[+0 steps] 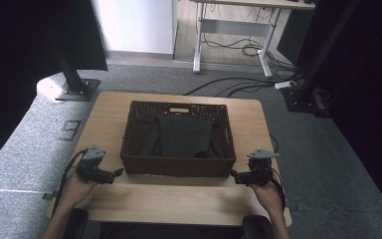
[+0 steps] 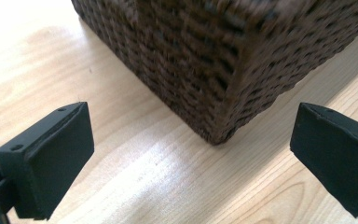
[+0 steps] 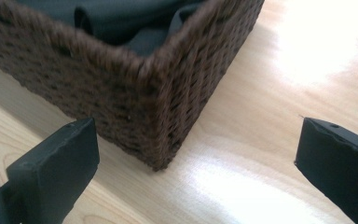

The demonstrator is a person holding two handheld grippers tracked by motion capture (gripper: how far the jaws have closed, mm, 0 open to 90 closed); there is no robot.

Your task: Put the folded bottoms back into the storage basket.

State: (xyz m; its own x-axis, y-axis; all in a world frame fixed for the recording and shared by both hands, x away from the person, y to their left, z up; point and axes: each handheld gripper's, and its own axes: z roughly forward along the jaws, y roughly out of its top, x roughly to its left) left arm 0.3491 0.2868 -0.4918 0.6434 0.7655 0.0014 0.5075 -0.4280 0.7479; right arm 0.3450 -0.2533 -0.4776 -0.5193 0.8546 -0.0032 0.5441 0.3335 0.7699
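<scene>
While both hands rest low in the frame, I see a rectangular dark woven wicker basket (image 1: 178, 167) at the centre of the pale wood-grain counter (image 1: 179, 204), its long axis running left to right. Dark folded cloth (image 1: 184, 135) lies inside. My left gripper (image 1: 118, 173) and right gripper (image 1: 234, 174), jaws spread, face its near corners, holding nothing.

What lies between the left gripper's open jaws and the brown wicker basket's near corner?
Bare light wooden tabletop alone separates the left gripper from the brown wicker basket, per left gripper view.
</scene>
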